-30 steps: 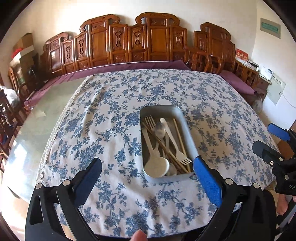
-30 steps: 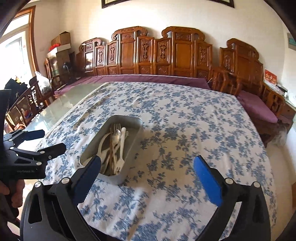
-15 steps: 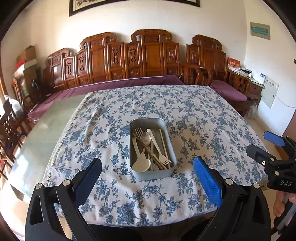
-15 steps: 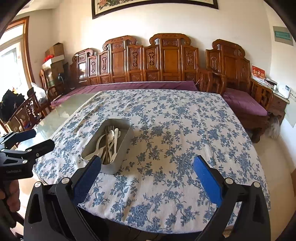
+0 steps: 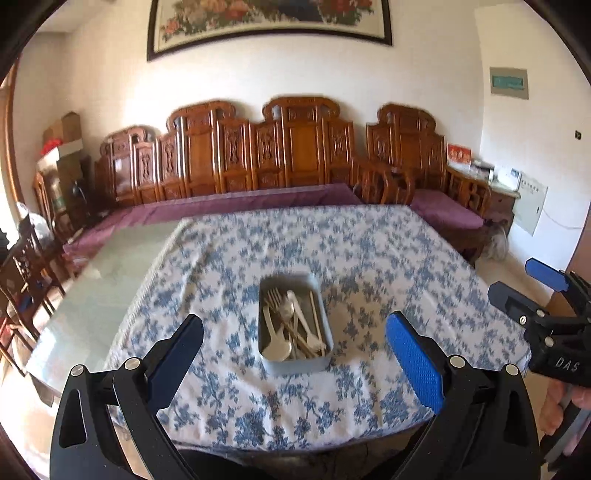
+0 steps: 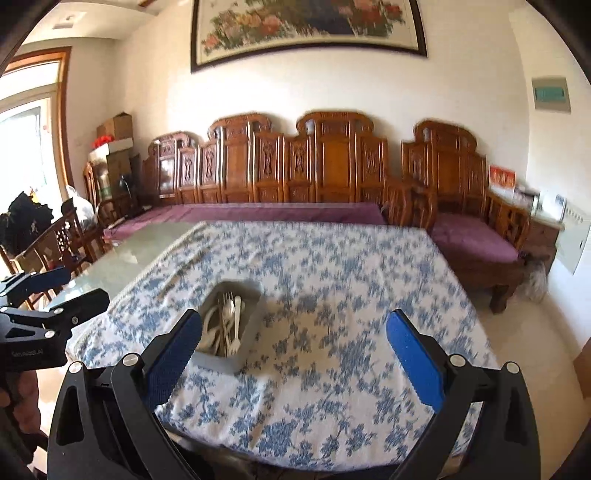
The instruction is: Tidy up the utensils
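Utensils (image 5: 293, 325) lay heaped in a grey metal tray (image 5: 295, 363) on the blue-flowered tablecloth (image 5: 369, 258), and that tray sat ahead of the left gripper (image 5: 294, 338), framed between its 2 blue pads, with nothing touching it. From the right wrist view the same tray (image 6: 242, 354) stood ahead and just inside the left-hand finger, partly hidden behind that pad, while the middle of the right gripper (image 6: 294, 338) looked onto bare cloth (image 6: 351, 295). Both sets of jaws stood spread wide and held nothing, and both hung back near the table's near edge, apart from the tray. In the tray I could make out a white spoon (image 5: 276, 343) at the near end, a pale fork (image 5: 308, 332), a metal fork (image 5: 275, 297) with its tines toward the far end, and thin wooden chopsticks (image 5: 317, 317) along the right wall; the pieces crossed one another, and blur kept me from sorting them further. The right gripper showed at the right edge of the left wrist view (image 5: 543, 314), gripped by a hand (image 5: 557, 410) below it. The left one appeared at the left edge of the right wrist view (image 6: 48, 306). Beyond the cloth ran a carved wooden bench (image 5: 288, 147) with purple cushions, and a framed flower painting (image 6: 306, 26) hung on the wall above.
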`<state>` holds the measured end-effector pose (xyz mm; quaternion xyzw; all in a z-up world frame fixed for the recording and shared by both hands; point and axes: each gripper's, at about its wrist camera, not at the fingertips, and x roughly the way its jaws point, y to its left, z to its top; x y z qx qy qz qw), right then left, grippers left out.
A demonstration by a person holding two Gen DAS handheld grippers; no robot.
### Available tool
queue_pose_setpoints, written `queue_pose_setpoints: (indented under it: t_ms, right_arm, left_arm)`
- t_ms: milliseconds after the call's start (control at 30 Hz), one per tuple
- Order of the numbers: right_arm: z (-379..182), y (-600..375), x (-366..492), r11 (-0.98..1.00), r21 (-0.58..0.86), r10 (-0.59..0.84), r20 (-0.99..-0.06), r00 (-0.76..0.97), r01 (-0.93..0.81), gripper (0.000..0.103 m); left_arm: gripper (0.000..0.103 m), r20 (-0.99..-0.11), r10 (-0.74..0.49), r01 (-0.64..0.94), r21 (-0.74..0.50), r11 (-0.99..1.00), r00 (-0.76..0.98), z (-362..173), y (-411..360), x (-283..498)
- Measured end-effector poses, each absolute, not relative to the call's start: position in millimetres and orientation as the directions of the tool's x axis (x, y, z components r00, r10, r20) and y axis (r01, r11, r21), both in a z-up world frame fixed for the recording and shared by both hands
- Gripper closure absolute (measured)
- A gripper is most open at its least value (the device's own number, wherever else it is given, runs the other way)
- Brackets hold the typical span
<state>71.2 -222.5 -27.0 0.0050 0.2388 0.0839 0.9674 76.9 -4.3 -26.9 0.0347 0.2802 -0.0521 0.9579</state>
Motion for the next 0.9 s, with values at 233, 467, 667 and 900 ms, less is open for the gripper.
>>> queue_pose_setpoints:
  t_ms: [233, 467, 667, 900]
  right_arm:
    - [14.9, -222.1, 43.6, 0.987, 0.042, 0.157, -0.351, 0.923, -0.152, 0.003]
    - [31.2, -223.4, 29.8, 0.989, 0.042, 0.148, -0.3, 0.942, -0.142, 0.002]
    - [31.8, -225.1, 28.9, 0.99, 0.039, 0.142, -0.298, 0.944, -0.137, 0.002]
    - [30.5, -224.4, 29.6, 0.99, 0.045, 0.139, -0.301, 0.943, -0.132, 0.002]
  left_arm:
    - [0.008, -0.454, -0.075, 0.099, 0.03, 0.995, 0.888, 10.2, -6.2, 52.8]
    - [0.008, -0.396, -0.065, 0.072, 0.004, 0.997, 0.916, 31.2, -2.3, 36.4]
    - [0.008, -0.382, -0.042, 0.049, 0.008, 0.999, 0.923, 33.4, -1.0, 31.8]
    - [0.008, -0.384, -0.035, 0.043, 0.012, 0.999, 0.923, 30.7, -0.3, 32.5]
